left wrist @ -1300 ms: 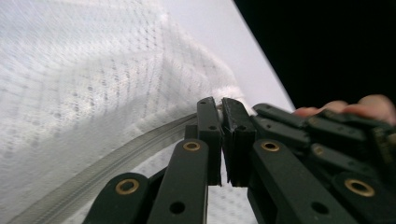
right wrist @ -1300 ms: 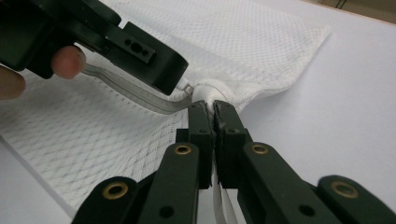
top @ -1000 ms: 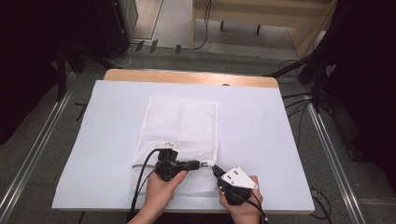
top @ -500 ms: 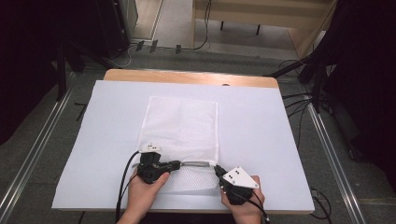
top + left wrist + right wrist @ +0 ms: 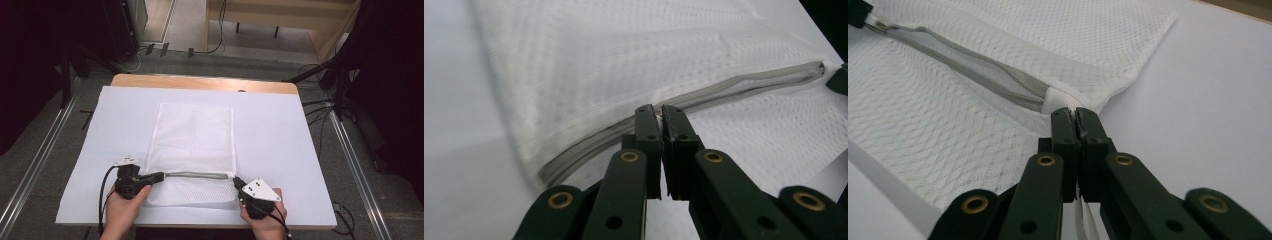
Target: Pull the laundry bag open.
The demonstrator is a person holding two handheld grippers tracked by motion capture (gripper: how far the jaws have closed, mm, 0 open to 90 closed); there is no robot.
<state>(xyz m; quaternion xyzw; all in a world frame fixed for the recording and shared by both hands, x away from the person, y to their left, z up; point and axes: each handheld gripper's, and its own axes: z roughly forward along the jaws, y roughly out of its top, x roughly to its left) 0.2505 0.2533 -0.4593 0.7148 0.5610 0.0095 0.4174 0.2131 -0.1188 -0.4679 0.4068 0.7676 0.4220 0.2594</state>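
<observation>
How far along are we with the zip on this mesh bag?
Mostly done: the left tool, shut on the zip pull, sits near the left end of the grey zip, so most of the zip's length lies between the tools. In hand: the right tool pinches the mesh bag at the zip's right end. Left: the short stretch to the bag's left edge.
</observation>
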